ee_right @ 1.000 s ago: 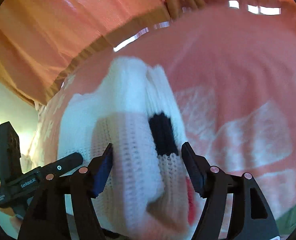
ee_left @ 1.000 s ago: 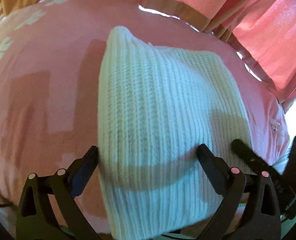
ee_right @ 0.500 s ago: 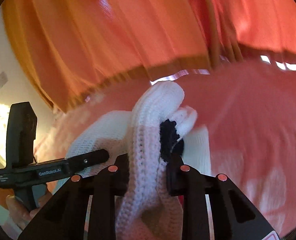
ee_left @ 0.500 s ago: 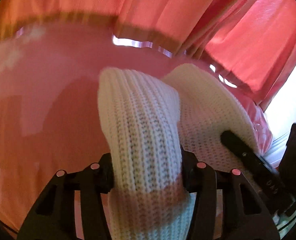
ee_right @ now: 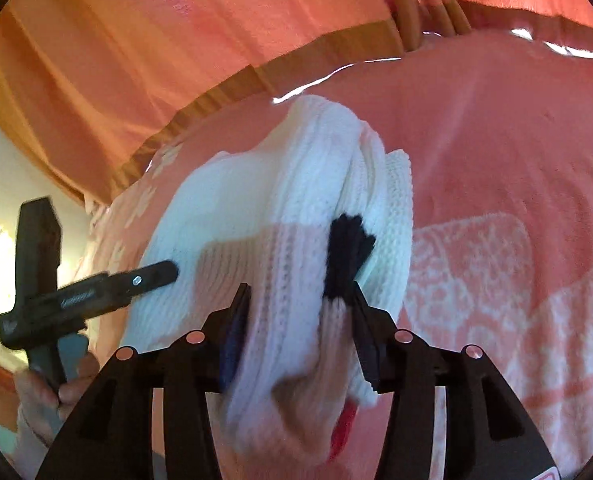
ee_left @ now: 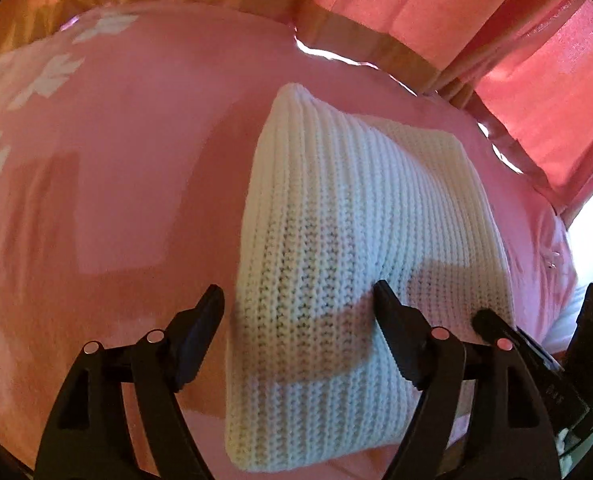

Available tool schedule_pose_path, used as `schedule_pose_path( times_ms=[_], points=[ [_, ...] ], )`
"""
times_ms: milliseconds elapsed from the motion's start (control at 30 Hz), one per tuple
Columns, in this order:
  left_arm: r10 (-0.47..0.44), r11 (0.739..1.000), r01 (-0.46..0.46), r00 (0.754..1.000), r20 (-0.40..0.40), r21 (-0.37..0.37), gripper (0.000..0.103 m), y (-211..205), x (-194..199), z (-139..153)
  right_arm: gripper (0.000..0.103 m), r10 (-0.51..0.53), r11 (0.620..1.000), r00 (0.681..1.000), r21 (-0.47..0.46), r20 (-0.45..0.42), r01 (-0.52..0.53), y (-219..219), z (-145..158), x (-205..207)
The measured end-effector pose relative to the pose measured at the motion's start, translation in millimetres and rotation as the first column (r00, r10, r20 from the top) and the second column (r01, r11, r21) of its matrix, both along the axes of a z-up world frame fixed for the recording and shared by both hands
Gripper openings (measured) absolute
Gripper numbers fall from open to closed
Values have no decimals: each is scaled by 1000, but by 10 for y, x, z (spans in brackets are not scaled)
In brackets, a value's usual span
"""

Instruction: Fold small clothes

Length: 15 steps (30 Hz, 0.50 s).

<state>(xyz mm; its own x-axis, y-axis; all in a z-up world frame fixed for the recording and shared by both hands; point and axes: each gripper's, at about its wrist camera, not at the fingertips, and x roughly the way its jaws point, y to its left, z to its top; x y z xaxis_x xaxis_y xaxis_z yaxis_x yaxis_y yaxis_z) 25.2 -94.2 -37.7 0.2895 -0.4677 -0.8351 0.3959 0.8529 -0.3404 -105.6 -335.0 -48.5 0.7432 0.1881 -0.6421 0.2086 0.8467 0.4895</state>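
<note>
A white knitted garment [ee_left: 336, 240] lies folded on the pink bedspread [ee_left: 116, 160]. My left gripper [ee_left: 296, 312] is open, its fingers apart either side of the garment's near edge, the fabric lying loose between them. In the right wrist view the same garment [ee_right: 296, 208] shows a black patch [ee_right: 346, 252] and a red bit low down. My right gripper [ee_right: 300, 308] is partly open around a bunched fold of it, the jaws close to the fabric. The left gripper [ee_right: 96, 292] shows at the left there, held by a hand.
Pink curtains [ee_left: 416, 0] with a tan hem hang behind the bed's far edge. The bedspread has white patterns at the left [ee_left: 48, 72] and a lace-like pattern in the right wrist view [ee_right: 496, 280]. Bright light comes in at the right [ee_left: 592, 232].
Both grippers were shut on the garment half a second ago with it lifted. Now both have opened and the garment has dropped back flat on the bed.
</note>
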Motion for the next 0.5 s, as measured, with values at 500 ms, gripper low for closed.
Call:
schedule_pose_path(
  times_ms=[500],
  points=[
    [-64, 998, 64, 993, -96, -10, 71, 261, -118, -24, 44, 0, 1000, 995, -23, -104, -2, 237, -195, -381]
  ],
)
